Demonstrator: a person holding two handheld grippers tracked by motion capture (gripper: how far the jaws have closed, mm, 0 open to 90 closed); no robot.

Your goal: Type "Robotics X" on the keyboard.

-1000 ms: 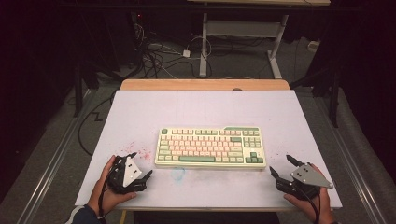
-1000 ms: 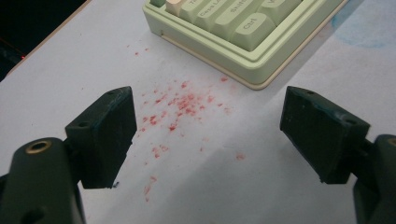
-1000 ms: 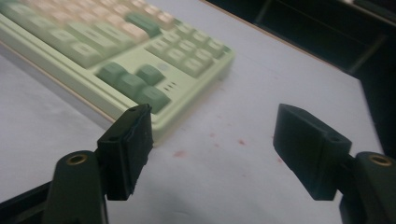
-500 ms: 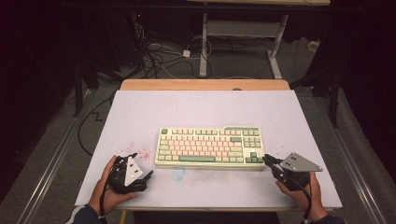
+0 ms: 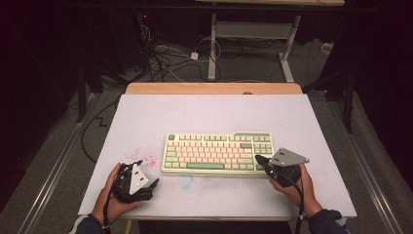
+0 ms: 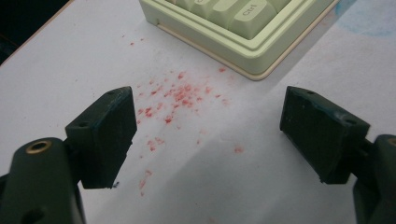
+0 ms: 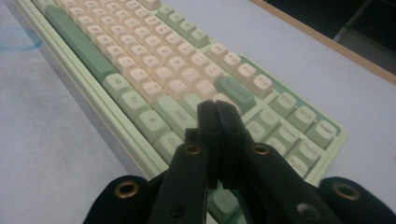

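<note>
Keyboard (image 5: 217,152): flat on the white table (image 5: 204,112), near its front centre.
Right gripper (image 5: 258,159): jaws pressed together, just closed, nothing between them; tips over the keyboard's lower right keys.
Left gripper (image 5: 147,178): jaws wide apart, empty, beside the keyboard's left corner, above red specks (image 6: 177,95).
</note>
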